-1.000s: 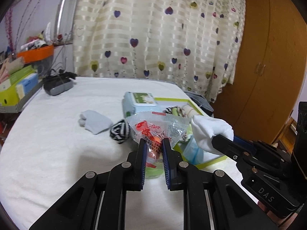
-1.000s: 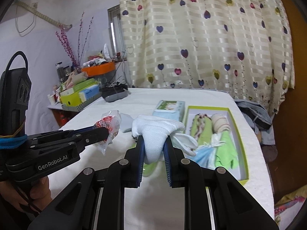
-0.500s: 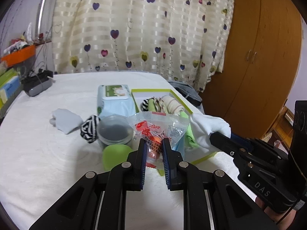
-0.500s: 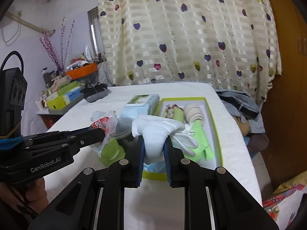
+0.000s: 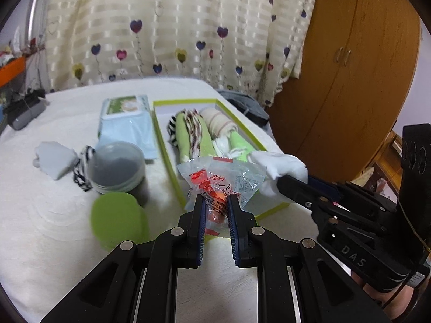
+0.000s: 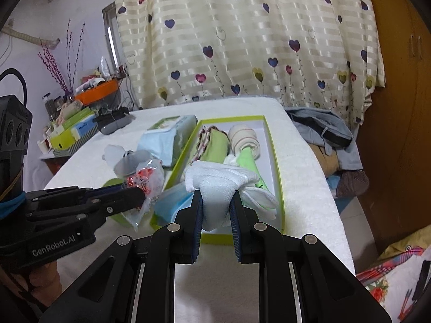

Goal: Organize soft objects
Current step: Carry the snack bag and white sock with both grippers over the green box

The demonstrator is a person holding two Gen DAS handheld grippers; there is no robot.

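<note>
My left gripper (image 5: pixel 215 202) is shut on a clear snack packet (image 5: pixel 219 177) with red print, held above the near left edge of a green-rimmed box (image 5: pixel 167 145). My right gripper (image 6: pixel 215 197) is shut on a white glove (image 6: pixel 218 181), held over the near end of the same box (image 6: pixel 277 167). The box holds rolled socks and green cloths (image 5: pixel 194 134). A light grey sock (image 5: pixel 52 158) and a zebra-striped sock (image 5: pixel 82 167) lie on the white bed to the left of the box.
A round grey-lidded tub (image 5: pixel 115 167) and a green lid (image 5: pixel 115 218) sit left of the box. A pack of wipes (image 5: pixel 125 123) lies behind them. A wooden wardrobe (image 5: pixel 350 67) stands to the right. Clothes (image 6: pixel 323 132) are piled beside the bed.
Both grippers have moved right and forward over the box, still holding the packet and the glove. The tub and green lid have come into view on the left.
</note>
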